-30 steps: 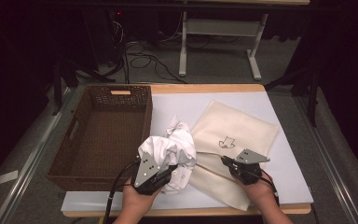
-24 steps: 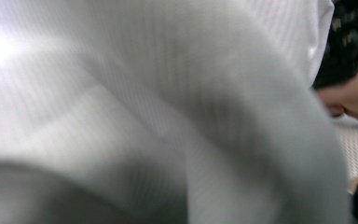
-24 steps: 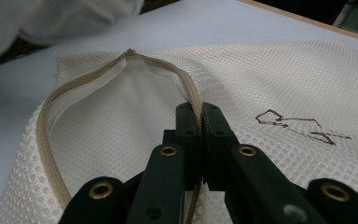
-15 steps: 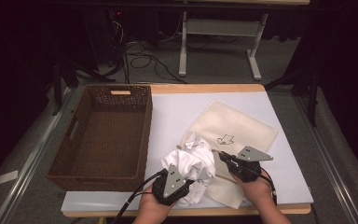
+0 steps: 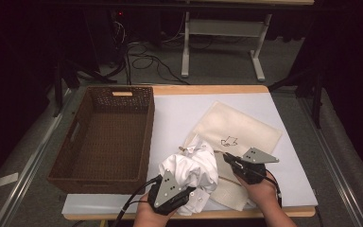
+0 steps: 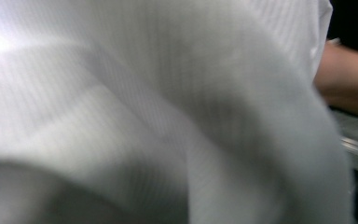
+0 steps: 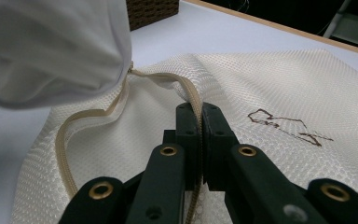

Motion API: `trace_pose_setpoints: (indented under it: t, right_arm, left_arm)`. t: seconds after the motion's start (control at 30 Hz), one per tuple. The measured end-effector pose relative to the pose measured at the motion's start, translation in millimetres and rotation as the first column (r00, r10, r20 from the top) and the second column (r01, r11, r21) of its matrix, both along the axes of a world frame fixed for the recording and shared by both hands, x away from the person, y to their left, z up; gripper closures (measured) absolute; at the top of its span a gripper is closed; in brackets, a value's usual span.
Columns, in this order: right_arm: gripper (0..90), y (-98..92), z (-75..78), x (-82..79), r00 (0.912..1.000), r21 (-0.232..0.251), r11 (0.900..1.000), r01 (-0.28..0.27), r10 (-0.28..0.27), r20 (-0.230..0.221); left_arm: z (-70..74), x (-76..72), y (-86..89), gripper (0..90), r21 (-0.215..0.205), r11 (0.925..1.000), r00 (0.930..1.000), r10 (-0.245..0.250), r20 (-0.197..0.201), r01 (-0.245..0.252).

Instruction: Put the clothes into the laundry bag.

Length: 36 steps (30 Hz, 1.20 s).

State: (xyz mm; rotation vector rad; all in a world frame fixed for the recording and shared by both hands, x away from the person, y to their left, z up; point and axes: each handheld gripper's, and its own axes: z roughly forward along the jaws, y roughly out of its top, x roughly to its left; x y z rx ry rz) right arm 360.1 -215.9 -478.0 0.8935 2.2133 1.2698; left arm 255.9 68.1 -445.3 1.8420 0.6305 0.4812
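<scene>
Moved since one second ago: white garment point(image 5: 193, 169), carried by the left gripper point(image 5: 172, 189) from beside the basket toward the mouth of the mesh bag; it now overlaps the bag's near-left corner.

Item 1. White garment: bunched, at the table's near edge, touching the bag's zipper opening. Left gripper jaws are buried in cloth; the left gripper view gives white fabric point(image 6: 168, 107) close up, so clamped on it by judgement.

Item 2. Mesh laundry bag point(image 5: 238, 132), cream: flat on the white tabletop point(image 5: 179, 109), unchanged in place. Right gripper point(image 7: 200, 116) jaws are together on the zipper edge point(image 7: 186, 86), apparently lifting it to keep the mouth open for loading.

Item 3. Wicker basket point(image 5: 104, 137), brown: left of the bag, empty, unmoved.
</scene>
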Motion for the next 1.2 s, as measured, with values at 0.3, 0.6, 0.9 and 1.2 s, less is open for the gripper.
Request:
trace_pose_setpoints:
  t: [0.3,0.6,0.9,1.2]
  right_arm:
    - [88.1,-0.9,5.2,0.4,0.9999,0.023,1.000,0.006,-0.007,0.009]
    - [88.2,-5.0,12.0,-0.4,0.9993,0.058,0.998,0.025,-0.026,0.025]
    - [88.1,-5.2,19.8,-7.1,0.9987,0.083,0.997,0.003,-0.007,0.051]
    - [88.1,-1.8,15.9,-7.7,0.9995,0.081,0.997,-0.009,0.006,0.030]
  left_arm:
    - [-29.4,3.7,-30.3,67.3,0.095,0.9904,0.9910,-0.092,-0.097,0.101]
    - [-38.4,5.9,-41.0,67.3,0.105,0.9837,0.9813,-0.130,-0.142,0.146]
    - [-30.9,25.9,-32.0,67.1,0.061,0.9944,0.9846,-0.076,-0.158,0.086]
    - [-14.2,47.3,-32.1,67.0,0.112,0.9893,0.9849,-0.076,-0.156,0.094]
